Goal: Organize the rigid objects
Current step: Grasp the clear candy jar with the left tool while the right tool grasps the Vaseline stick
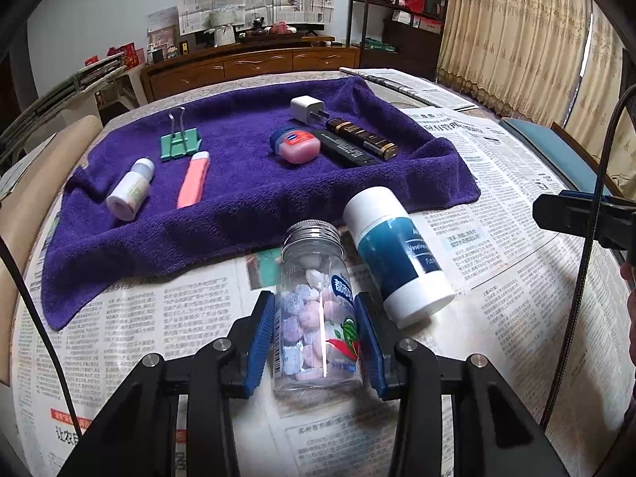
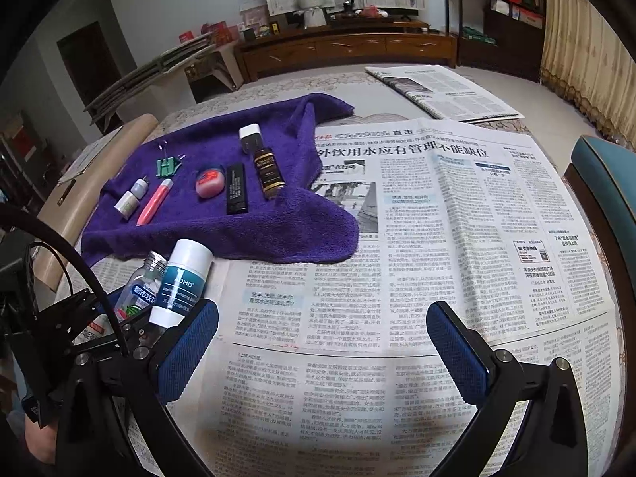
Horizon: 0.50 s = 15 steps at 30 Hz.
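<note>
Left gripper blue ribbed pads clamped on clear candy jar lying on newspaper. Right view only: right gripper wide open, empty; purple terry towel beyond.

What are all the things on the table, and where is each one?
Towel: one, purple, on the newspaper.
Newspaper: white, covering the table.
Clip: one, green, on towel.
Small bottle: one, white, on towel.
Pink tube: one, on towel.
Pink jar: one, on towel.
Black stick: one, on towel.
Brown tube: one, on towel.
Charger: one, white, on towel.
Lotion bottle: one, white and blue, lying on newspaper.
Candy jar: one, clear, between left gripper's pads.
Left gripper: black, blue pads.
Right gripper: open, empty.
</note>
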Motion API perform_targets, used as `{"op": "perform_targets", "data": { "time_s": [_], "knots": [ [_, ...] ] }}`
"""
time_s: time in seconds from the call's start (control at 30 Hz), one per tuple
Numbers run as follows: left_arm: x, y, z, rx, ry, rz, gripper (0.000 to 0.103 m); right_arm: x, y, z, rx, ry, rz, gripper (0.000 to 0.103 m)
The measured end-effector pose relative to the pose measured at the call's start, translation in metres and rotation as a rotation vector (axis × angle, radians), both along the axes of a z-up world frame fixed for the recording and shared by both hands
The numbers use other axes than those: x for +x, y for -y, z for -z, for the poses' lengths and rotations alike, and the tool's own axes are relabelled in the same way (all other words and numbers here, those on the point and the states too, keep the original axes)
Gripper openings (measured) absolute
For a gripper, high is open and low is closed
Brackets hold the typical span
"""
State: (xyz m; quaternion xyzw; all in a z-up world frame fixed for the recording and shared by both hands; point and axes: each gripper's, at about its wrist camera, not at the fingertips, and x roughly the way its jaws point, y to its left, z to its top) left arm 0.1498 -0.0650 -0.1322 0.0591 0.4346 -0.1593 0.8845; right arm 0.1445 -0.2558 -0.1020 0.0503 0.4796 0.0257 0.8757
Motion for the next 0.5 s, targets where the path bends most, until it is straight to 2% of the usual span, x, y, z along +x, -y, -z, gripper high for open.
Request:
{"op": "perform_targets", "data": {
  "time_s": [0.17, 0.5],
  "knots": [
    [-0.003, -0.016, -0.002, -0.037, -0.021, -0.026, 0.039, 0.001, -0.015, -0.001, -0.003, 0.004, -0.032, 0.103],
    [-0.014, -0.05, -0.004, -0.005, -0.011, -0.055, 0.039, 0.006, -0.072, 0.008, -0.019, -0.006, -0.129, 0.103]
  ]
}}
